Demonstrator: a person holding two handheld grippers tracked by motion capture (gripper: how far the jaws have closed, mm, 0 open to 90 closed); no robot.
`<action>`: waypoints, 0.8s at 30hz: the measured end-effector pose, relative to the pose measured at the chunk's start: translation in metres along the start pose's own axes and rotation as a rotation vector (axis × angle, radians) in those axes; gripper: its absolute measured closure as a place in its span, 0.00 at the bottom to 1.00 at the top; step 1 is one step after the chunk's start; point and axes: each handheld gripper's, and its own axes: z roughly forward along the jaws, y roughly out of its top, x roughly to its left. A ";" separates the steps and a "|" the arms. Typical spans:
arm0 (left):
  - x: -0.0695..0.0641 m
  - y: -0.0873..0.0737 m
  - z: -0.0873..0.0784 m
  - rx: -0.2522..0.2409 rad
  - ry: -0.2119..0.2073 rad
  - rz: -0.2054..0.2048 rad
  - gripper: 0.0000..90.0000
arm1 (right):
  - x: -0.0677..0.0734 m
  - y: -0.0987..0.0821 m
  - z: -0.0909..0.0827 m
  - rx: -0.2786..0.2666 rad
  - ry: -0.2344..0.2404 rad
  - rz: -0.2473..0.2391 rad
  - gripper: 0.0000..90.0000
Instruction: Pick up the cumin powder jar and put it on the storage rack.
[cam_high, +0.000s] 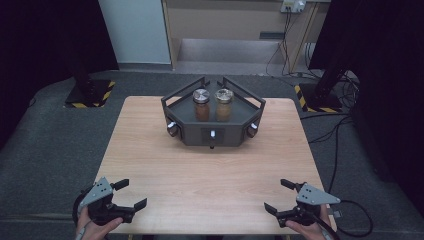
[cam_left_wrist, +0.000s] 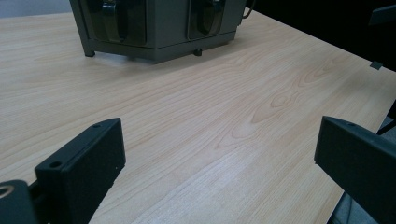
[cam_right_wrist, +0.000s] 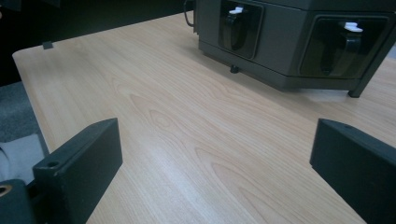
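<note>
Your left gripper sits at the table's near left corner and your right gripper at its near right corner, both with jaws wide apart and nothing between them. The two jars, brown jar and yellowish jar, stand side by side in the dark tray at the middle of the far edge, well apart from both grippers.

The two jars on the far rack are too small to tell what fills them. Both hands run off the near edge. From each gripper's view, the rack's top is cut off.
</note>
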 end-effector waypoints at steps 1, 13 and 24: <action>0.000 0.000 0.000 0.000 0.002 0.000 0.01 | 0.000 -0.001 0.000 0.000 -0.004 0.005 0.02; -0.002 0.000 0.002 -0.020 0.006 0.005 0.01 | 0.000 -0.012 -0.005 -0.040 -0.066 0.031 0.02; -0.001 -0.002 -0.001 -0.031 0.006 0.008 0.01 | 0.003 -0.013 -0.008 -0.060 -0.084 0.031 0.03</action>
